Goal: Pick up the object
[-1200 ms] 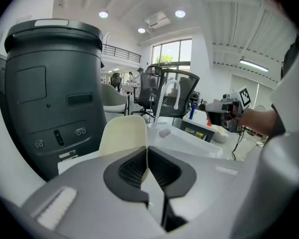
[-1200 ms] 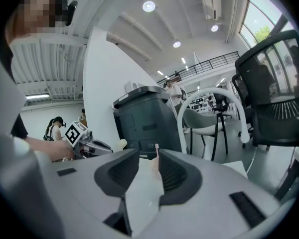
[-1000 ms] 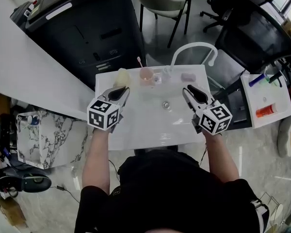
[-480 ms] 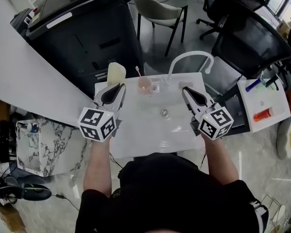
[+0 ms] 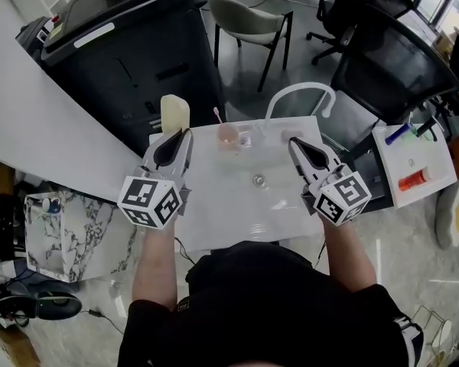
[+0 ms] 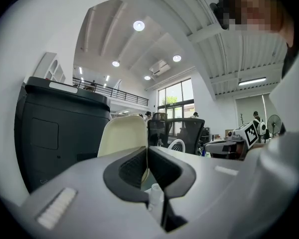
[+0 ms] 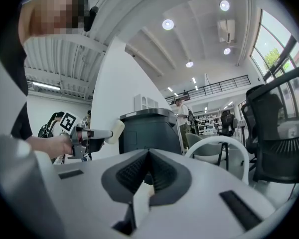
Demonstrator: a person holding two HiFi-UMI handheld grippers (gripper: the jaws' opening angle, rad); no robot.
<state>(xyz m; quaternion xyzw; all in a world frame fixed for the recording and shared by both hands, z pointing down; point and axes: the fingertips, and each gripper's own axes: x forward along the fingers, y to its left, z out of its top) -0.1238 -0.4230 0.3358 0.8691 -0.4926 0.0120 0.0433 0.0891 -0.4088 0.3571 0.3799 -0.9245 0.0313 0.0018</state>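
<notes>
Head view, looking steeply down. My left gripper (image 5: 179,134) has its jaws closed on the cream object (image 5: 174,115), a flat slab with rounded corners. The slab stands on end past the jaw tips. It shows over the far left corner of the white table (image 5: 229,212), against the front of the black cabinet (image 5: 130,52). In the left gripper view the two pads meet on the slab's lower edge, and its broad pale face rises just beyond them. The right gripper view shows the same hold from the side: the slab sticks out level from the left jaws, in the air.

My right gripper (image 5: 294,140) is over the right side of the table, well apart from the left one. Its jaws have just been closing and now stand together with nothing between them.

On the table: a drain (image 5: 258,179) near the middle, and a pink cup (image 5: 228,134) with a thin stick in it at the far edge. A white arched pipe (image 5: 300,90) rises behind the far right corner. A pale chair (image 5: 252,17) stands on the floor beyond.
</notes>
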